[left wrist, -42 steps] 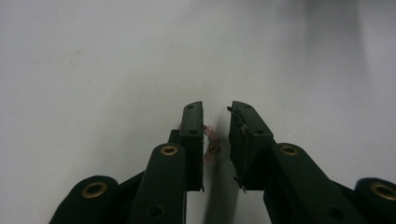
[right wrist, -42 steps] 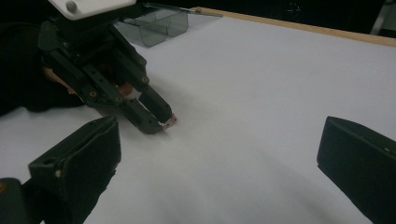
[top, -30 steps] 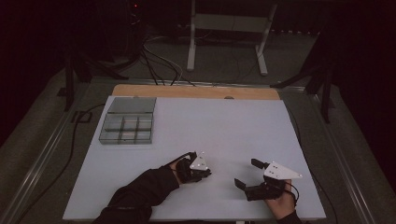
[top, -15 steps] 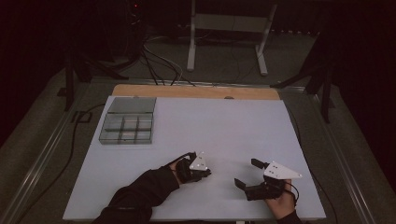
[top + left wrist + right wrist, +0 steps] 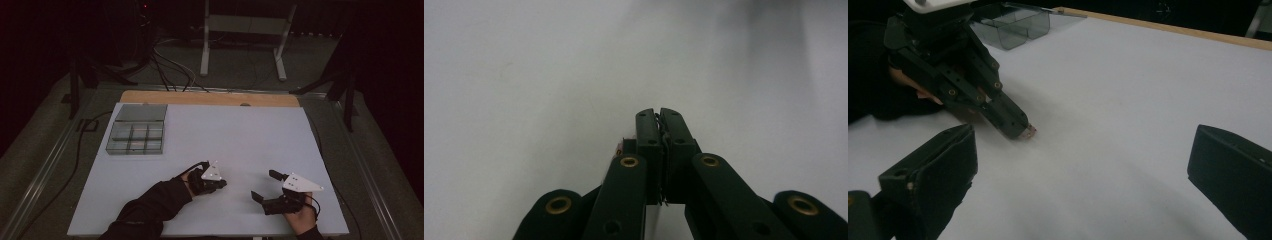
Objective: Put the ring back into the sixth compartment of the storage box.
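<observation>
Nothing has visibly moved since the earlier frames: both hands and the box sit where they were.

2 hand-held grippers rest low over the near part of the white table (image 5: 240, 135). The left hand-held gripper (image 5: 220, 184) lies near the middle of the near edge, held by a hand (image 5: 192, 181) in a dark sleeve (image 5: 150, 210), with 1 grey three-cornered plate on top. Its jaws are clenched: in the left gripper view they meet tip to tip, and a small reddish-brown piece (image 5: 620, 148) shows just beside the left jaw, touching or nearly touching the table. In the right gripper view the same piece (image 5: 1030, 131) shows at the tip of the clenched jaws; whether it is pinched between them or only stuck at their side, I cannot tell.

The right hand-held gripper (image 5: 264, 185) sits to the right, well apart from the left one, held by 1 bare hand (image 5: 302, 220), also with 1 grey plate. Its 2 jaws are spread wide and grasp nothing; in its own view they stand at the left and right edges with bare table between.

1 clear grey compartment box (image 5: 137, 135) stands at the far left of the table, its lid open toward the far side, with 6 compartments in 2 rows of 3. A wooden strip (image 5: 210, 98) runs along the far edge.
</observation>
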